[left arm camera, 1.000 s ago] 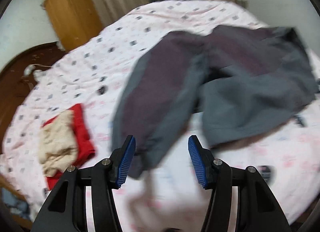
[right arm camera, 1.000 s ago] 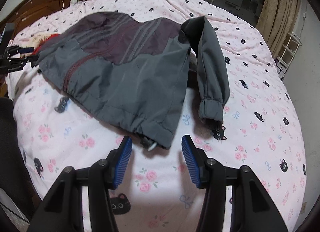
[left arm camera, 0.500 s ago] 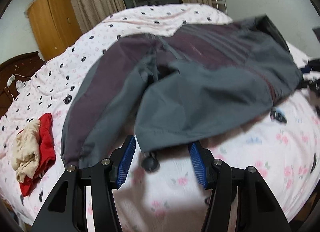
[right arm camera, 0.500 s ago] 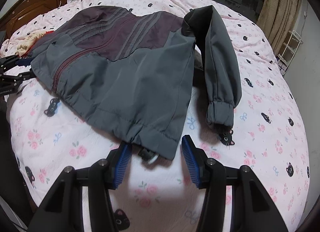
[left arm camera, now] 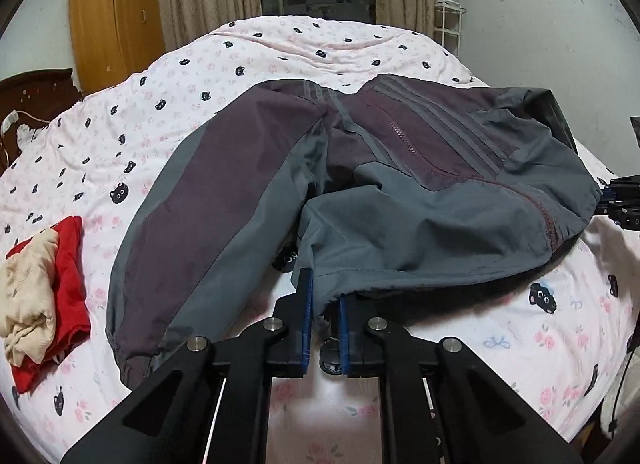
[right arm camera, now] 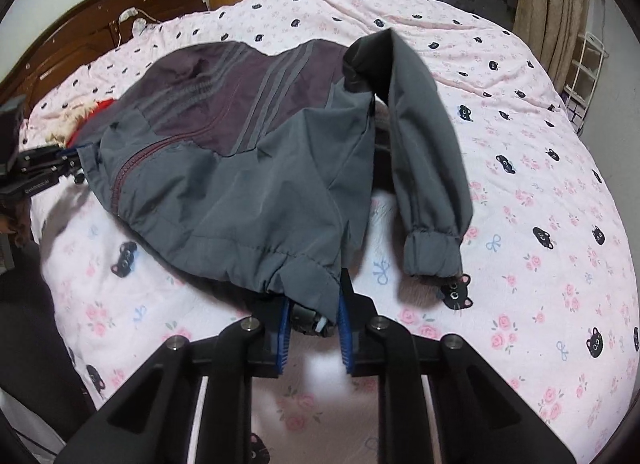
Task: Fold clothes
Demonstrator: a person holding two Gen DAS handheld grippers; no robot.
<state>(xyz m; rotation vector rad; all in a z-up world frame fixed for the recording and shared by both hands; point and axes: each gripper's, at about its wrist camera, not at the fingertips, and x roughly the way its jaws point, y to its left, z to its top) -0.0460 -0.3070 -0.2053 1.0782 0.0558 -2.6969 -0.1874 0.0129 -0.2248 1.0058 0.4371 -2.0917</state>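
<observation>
Your left gripper [left arm camera: 323,318] and right gripper [right arm camera: 312,320] each pinch a bottom corner of the jacket [left arm camera: 420,199], which stretches away from you up the bed [left arm camera: 280,47].

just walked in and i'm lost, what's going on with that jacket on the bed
A person holding a gripper in each hand is starting to fold a grey and maroon zip-up jacket spread on the pink cat-print bedspread. The left gripper is shut on one corner of the jacket's hem, and the right gripper is shut on the other corner. No fold is made yet; both sleeves lie out to the sides. A small pile of red and cream clothes sits nearby.
</observation>
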